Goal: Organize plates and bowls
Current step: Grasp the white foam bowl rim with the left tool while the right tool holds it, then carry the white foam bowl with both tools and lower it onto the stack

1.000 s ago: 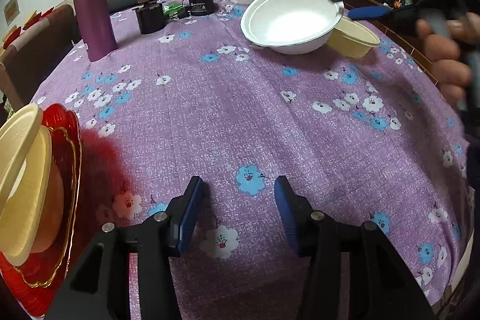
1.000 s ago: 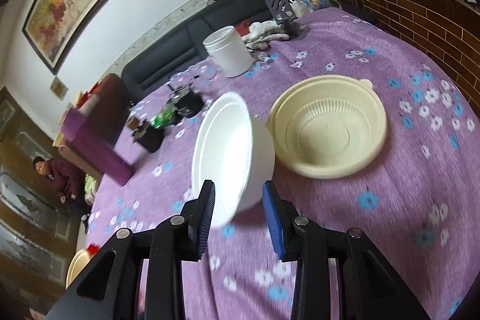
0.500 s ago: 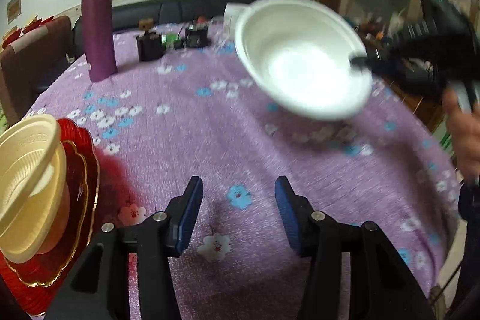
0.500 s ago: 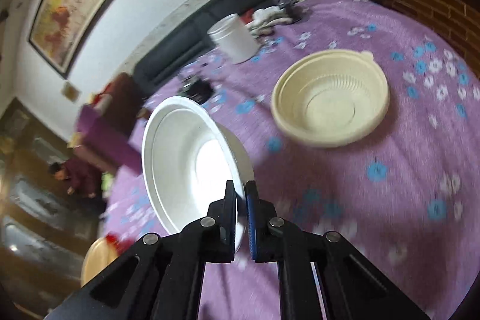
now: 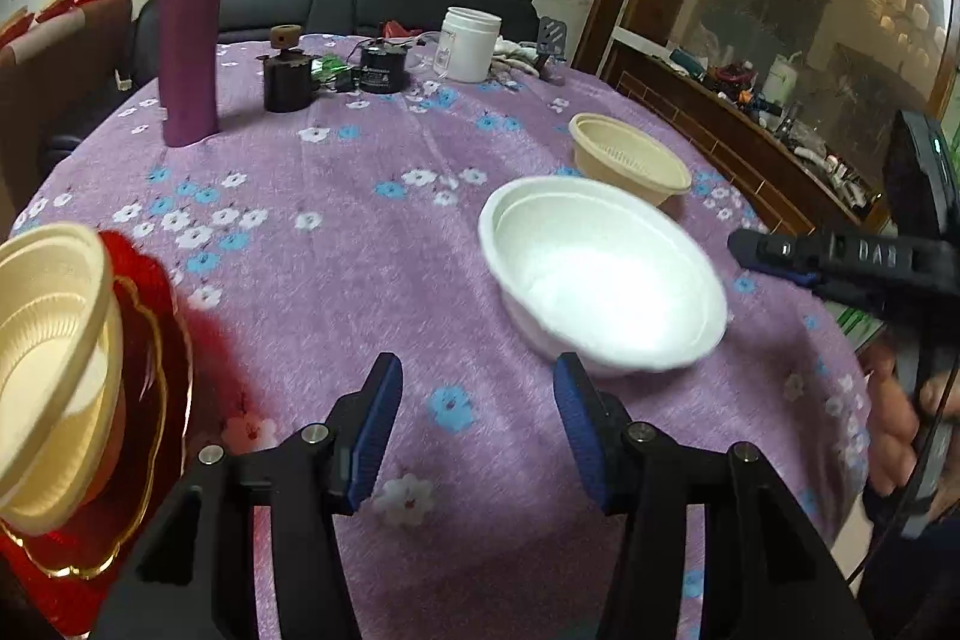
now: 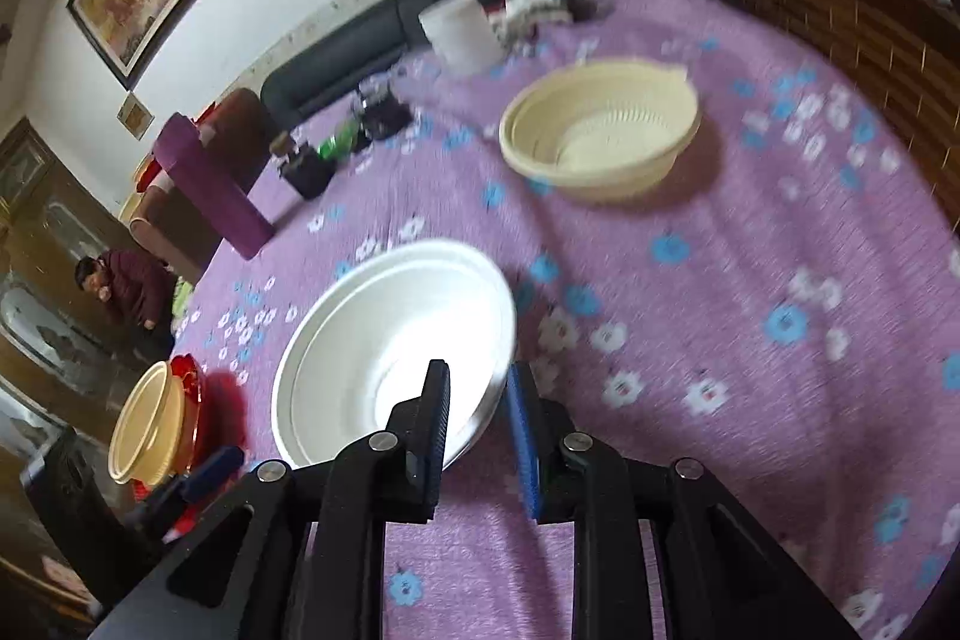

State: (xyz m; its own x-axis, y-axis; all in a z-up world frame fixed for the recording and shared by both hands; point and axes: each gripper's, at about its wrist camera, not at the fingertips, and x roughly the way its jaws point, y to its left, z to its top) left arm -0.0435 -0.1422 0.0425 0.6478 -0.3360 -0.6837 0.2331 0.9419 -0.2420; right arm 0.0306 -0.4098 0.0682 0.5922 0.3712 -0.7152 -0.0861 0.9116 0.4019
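Judging by the layout, sorting is partway: one cream bowl (image 5: 51,358) already sits on the red plate (image 5: 150,400). Right hand-held gripper (image 6: 477,415) has released the white bowl (image 5: 600,274), resting mid-counter between the plate and a second cream bowl (image 5: 627,166). Left hand-held gripper (image 5: 474,424) gapes empty.

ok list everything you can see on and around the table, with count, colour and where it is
white bowl: 1, white, on the cloth at centre right
cream bowls: 2, cream, one far right on the cloth, one on the red plate
red plate: 1, red with gold rim, left edge
flask: 1, purple, upright, far left
white jar: 1, white, far side
black tub: 1, black, beside the jar
dark pot: 1, dark brown, near the flask
tablecloth: 1, purple, floral
sofa: 1, black, behind table
left gripper: open, empty
right gripper: astride the white bowl's rim, a gap showing
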